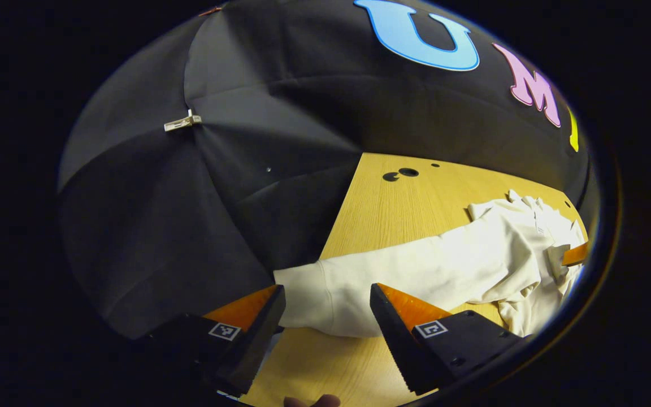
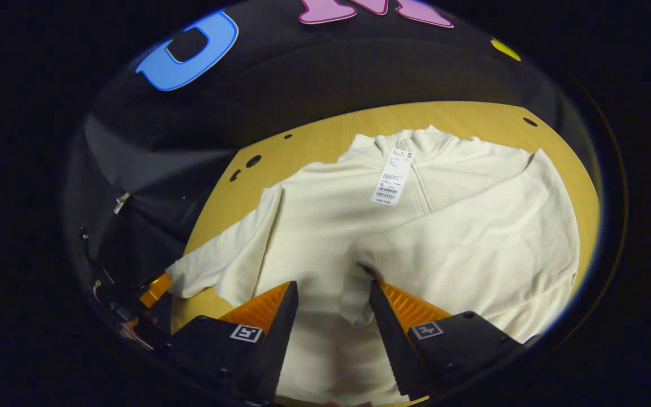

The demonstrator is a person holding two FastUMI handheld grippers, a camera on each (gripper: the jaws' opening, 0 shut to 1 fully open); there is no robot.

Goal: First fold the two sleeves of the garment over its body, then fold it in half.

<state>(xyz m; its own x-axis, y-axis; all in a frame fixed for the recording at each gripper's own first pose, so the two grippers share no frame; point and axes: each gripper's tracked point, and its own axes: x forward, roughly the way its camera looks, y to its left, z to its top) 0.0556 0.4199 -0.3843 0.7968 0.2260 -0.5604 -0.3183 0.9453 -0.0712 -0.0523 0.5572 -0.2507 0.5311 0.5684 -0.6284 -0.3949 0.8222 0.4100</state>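
**A:** where's the garment sitting right now?

**B:** the cream-white long-sleeved sweatshirt (image 2: 359, 226) is spread flat on my light wooden table (image 2: 314, 141), white paper tag (image 2: 392, 178) at the collar. One sleeve (image 2: 472, 243) lies folded across the body. My right gripper (image 2: 334, 316) hangs just above the lower part of the body, fingers apart, that sleeve's cuff between them, nothing pinched

**A:** and the left?

**B:** left gripper (image 1: 325, 322) is at the table edge with the other sleeve's cuff (image 1: 325, 299) lying stretched out between its spread fingers, gripping nothing as far as I can see
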